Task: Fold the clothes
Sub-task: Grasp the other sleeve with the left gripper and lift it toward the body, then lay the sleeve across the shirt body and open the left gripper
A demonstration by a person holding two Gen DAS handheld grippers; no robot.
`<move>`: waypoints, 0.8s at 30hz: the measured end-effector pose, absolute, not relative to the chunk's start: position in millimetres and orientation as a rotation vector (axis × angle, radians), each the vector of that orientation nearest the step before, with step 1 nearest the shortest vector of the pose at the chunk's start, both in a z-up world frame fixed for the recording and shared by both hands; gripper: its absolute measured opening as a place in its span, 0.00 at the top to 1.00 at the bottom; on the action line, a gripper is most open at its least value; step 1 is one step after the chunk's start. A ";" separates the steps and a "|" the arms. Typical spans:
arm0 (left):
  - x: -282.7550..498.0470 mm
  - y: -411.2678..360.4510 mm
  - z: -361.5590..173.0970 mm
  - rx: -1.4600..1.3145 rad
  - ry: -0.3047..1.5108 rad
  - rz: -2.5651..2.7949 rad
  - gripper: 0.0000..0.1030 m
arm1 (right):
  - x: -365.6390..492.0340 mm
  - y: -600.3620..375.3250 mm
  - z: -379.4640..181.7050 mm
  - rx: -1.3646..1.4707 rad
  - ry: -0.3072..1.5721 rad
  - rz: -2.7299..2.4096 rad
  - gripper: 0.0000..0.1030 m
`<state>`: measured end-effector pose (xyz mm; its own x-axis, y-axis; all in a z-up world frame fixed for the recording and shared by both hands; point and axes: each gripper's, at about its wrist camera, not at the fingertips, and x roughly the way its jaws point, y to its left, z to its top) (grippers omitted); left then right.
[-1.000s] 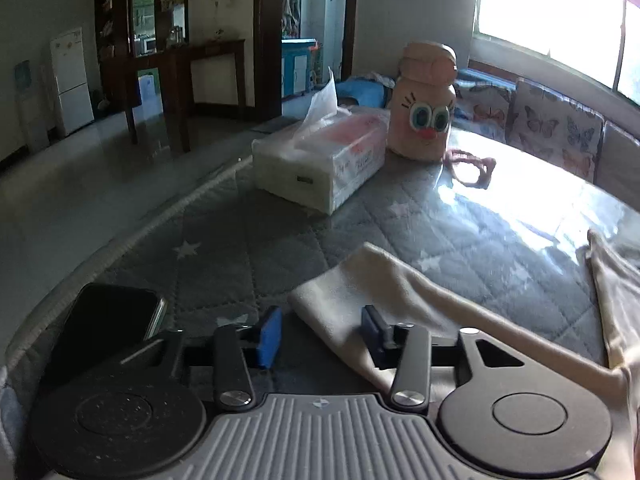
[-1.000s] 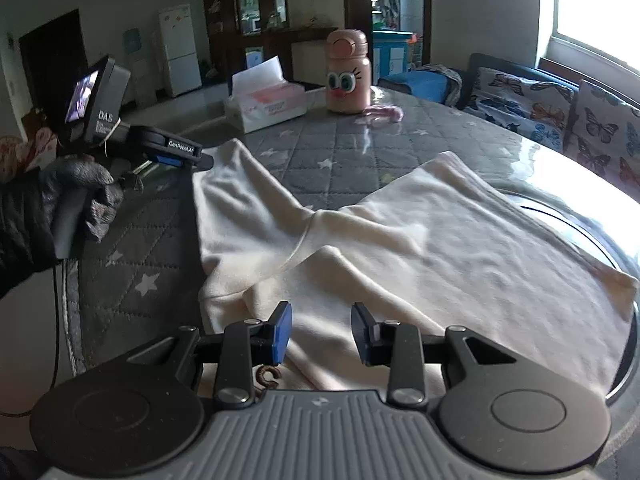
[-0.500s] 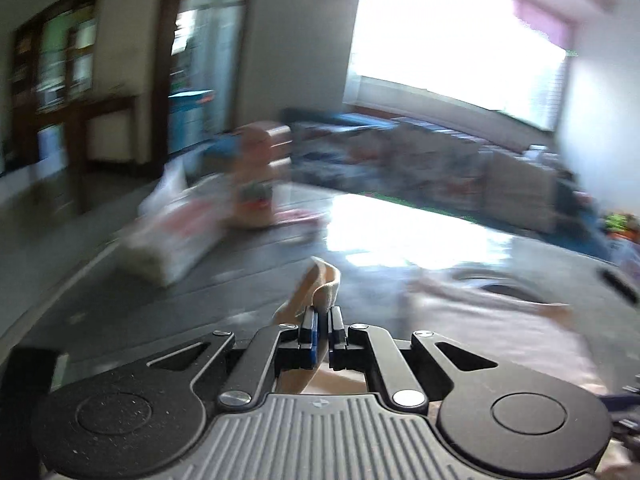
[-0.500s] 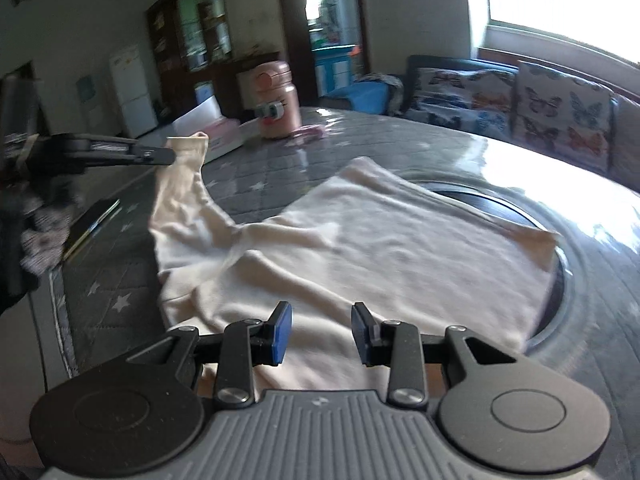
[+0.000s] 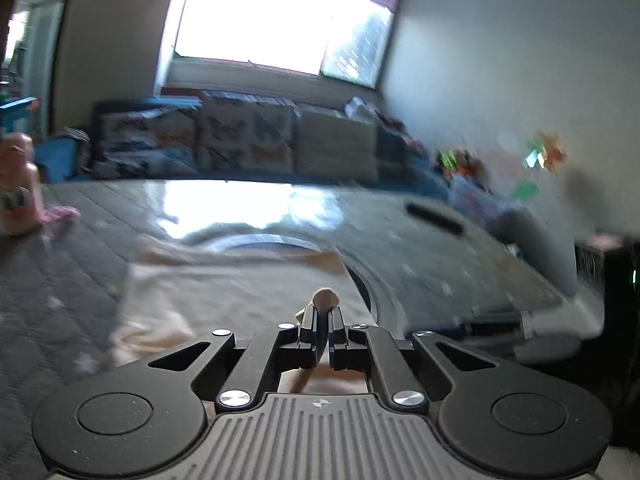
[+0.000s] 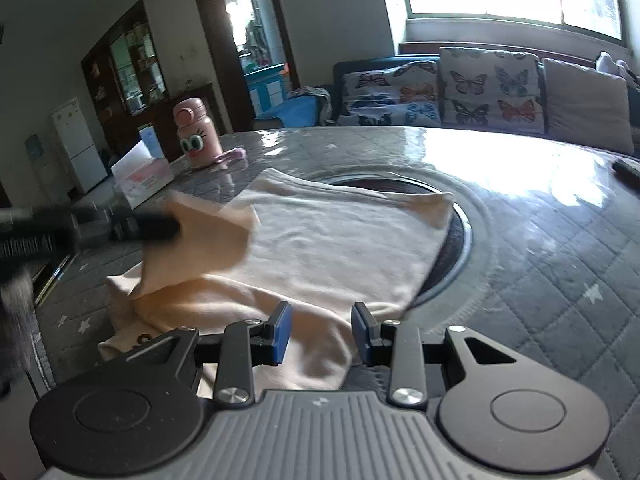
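A cream garment [image 6: 340, 240] lies spread on the grey quilted table [image 6: 560, 264]. My left gripper [image 5: 322, 320] is shut on a sleeve end of it [image 5: 326, 298] and holds it lifted over the garment's body [image 5: 224, 292]. In the right wrist view the left gripper [image 6: 160, 226] is a blurred dark shape at the left, with the raised sleeve [image 6: 204, 236] hanging from it. My right gripper [image 6: 322, 332] is open, its blue pads just above the garment's near edge, holding nothing.
A pink duck-face bottle [image 6: 196, 136] and a tissue box [image 6: 142, 178] stand at the table's far left. A round dark recess [image 6: 448, 240] lies under the garment's right edge. A dark phone [image 6: 50, 280] lies by the left edge. A butterfly-cushion sofa [image 6: 460, 92] is behind.
My left gripper shut on the sleeve end, lifted it and swung it right across over the garment's body. My right gripper stayed open and shifted a little to the right along the near edge.
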<state>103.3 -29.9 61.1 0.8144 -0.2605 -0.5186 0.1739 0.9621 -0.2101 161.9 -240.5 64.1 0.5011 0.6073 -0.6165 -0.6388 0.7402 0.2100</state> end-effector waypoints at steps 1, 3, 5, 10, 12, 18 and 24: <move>105.8 -36.5 56.2 -0.145 0.593 -0.248 0.92 | 162.2 -242.3 63.5 -0.045 0.727 0.750 0.68; 106.9 -44.0 48.4 -0.130 0.619 -0.274 0.88 | 163.8 -246.1 62.3 -0.037 0.730 0.740 0.68; 106.2 -49.1 42.5 -0.115 0.639 -0.297 0.81 | 165.5 -247.8 60.8 -0.023 0.735 0.735 0.68; 94.1 -39.1 49.3 -0.076 0.621 -0.290 0.68 | 165.7 -242.7 57.9 -0.005 0.753 0.762 0.68; 92.8 -25.1 48.5 -0.074 0.624 -0.248 0.68 | 164.9 -236.3 56.1 -0.011 0.764 0.780 0.68; 92.2 25.9 26.3 -0.093 0.694 -0.086 0.70 | 164.4 -212.0 45.2 -0.035 0.808 0.818 0.68; 86.4 60.7 8.2 -0.113 0.732 0.012 0.72 | 162.6 -195.1 38.0 -0.073 0.832 0.820 0.90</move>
